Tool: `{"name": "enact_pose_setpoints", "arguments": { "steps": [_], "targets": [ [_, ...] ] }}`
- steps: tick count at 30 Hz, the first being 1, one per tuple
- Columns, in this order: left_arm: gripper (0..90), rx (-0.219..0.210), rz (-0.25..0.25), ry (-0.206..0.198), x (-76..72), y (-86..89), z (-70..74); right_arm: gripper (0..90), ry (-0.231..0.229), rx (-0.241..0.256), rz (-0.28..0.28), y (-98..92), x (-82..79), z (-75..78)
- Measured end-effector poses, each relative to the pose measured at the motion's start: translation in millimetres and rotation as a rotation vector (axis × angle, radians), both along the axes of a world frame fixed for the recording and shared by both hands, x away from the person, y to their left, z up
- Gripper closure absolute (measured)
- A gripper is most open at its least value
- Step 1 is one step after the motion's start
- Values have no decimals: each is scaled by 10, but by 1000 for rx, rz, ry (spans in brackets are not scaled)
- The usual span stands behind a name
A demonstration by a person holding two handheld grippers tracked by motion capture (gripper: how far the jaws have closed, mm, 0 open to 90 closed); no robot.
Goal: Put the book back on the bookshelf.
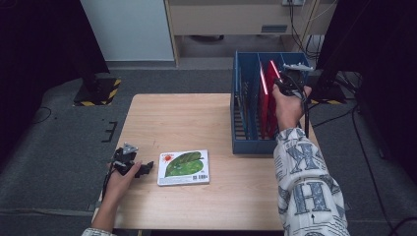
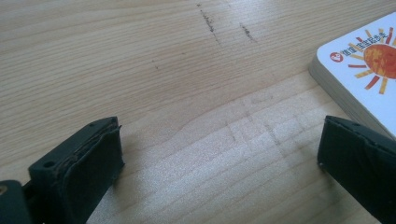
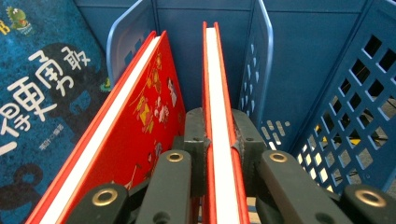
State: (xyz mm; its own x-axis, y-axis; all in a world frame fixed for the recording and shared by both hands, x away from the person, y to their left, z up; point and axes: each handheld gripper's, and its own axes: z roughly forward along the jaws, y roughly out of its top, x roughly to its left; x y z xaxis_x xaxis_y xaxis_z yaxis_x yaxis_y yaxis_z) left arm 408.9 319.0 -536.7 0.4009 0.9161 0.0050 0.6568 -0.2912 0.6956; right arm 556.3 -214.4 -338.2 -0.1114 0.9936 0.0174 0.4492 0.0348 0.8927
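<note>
A blue slotted rack [image 1: 246, 142] stands at the table's right side with red books upright in it. My right gripper [image 1: 284, 84] is over the rack, shut on the top edge of a thin red book [image 3: 219, 93]. A second red book [image 3: 140, 107] leans beside it, and a dark blue book [image 3: 42, 84] stands in the compartment further left. A flat book with a green leaf and a sun on its cover [image 1: 183, 167] lies on the table. My left gripper [image 1: 147, 168] rests on the wood just left of that leaf book [image 2: 364, 60], open, its jaws wide apart with nothing between them.
The wooden table [image 1: 187, 118] has bare room behind the leaf book and left of the rack. The rack's blue dividers [image 3: 261, 60] and perforated wall [image 3: 355, 93] close in on the held book. Grey floor and dark stands surround the table.
</note>
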Motion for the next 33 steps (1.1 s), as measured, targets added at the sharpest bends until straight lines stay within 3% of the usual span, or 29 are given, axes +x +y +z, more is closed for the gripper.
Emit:
{"name": "enact_pose_setpoints", "arguments": {
  "steps": [12,18,25,33],
  "targets": [
    [0,-5,2,-3,1,-5,-3,790,15,-30,5,57,71,-39],
    [0,-5,2,-2,1,-6,-3,784,0,-31,4,82,66,-67],
    [0,0,-3,0,1,-2,0,729,-9,-14,51,104,11,-33],
    [0,0,-2,0,0,-2,0,751,-28,-9,84,142,-86,45]
  ]
}}
